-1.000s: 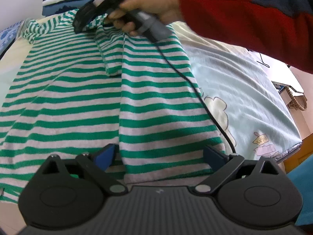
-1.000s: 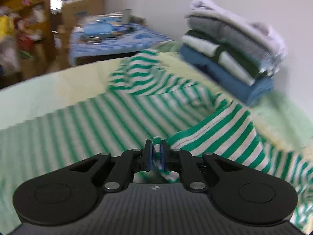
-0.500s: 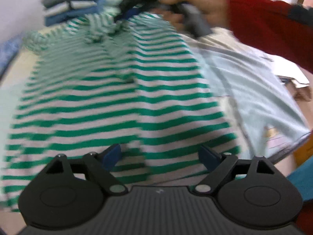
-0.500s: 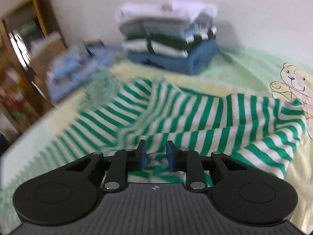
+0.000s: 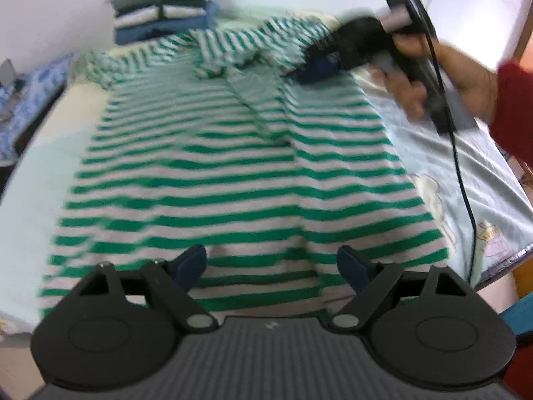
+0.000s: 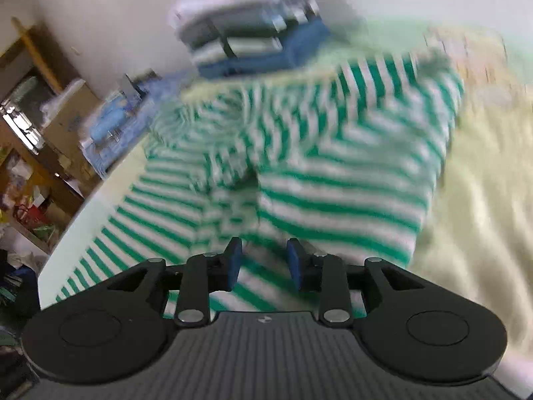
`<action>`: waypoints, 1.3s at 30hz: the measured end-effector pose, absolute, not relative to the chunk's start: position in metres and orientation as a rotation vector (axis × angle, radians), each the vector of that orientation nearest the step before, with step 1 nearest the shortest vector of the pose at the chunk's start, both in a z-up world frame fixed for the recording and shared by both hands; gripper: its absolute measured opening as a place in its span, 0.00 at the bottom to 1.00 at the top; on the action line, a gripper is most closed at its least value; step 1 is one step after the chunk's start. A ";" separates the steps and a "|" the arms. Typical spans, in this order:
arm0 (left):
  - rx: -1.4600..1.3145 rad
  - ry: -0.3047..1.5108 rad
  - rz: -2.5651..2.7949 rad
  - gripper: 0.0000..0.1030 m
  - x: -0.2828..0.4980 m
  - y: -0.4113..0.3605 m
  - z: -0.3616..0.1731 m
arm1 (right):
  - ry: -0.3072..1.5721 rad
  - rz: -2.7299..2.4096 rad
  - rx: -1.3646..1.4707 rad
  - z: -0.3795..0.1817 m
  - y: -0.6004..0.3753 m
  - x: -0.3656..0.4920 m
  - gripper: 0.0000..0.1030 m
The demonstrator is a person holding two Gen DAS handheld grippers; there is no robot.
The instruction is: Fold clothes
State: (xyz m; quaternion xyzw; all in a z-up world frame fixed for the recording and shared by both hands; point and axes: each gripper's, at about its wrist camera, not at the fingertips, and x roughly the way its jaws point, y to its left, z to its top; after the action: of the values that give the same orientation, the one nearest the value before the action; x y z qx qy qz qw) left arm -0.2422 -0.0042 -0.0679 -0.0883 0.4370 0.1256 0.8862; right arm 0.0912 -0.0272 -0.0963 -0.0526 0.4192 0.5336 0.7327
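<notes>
With both your left gripper point(image 5: 271, 263) and right gripper point(image 6: 265, 260) spread and empty, pinch the striped shirt point(image 5: 240, 180) by one layer's edge so the fold lands flat on the bed point(image 5: 466, 173).

Soft knit cloth striped shirt point(image 5: 233, 173); matt black plastic left tool point(image 5: 271, 263)

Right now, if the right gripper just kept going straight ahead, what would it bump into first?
Probably the green-and-white striped shirt. The right gripper is open, low over it, and the fabric fills the path ahead. The stack of folded clothes lies farther back. Blur makes depth uncertain.
</notes>
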 end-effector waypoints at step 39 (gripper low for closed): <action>-0.389 0.664 0.272 0.95 -0.087 0.380 -0.102 | 0.803 1.180 -0.472 -0.036 0.351 0.072 0.50</action>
State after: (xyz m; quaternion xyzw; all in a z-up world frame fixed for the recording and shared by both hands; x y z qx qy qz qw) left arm -0.0870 0.3798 -0.1021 -0.1893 0.3230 0.1321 0.9178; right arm 0.0721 0.3511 -0.0359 -0.2143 0.3647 0.5359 0.7307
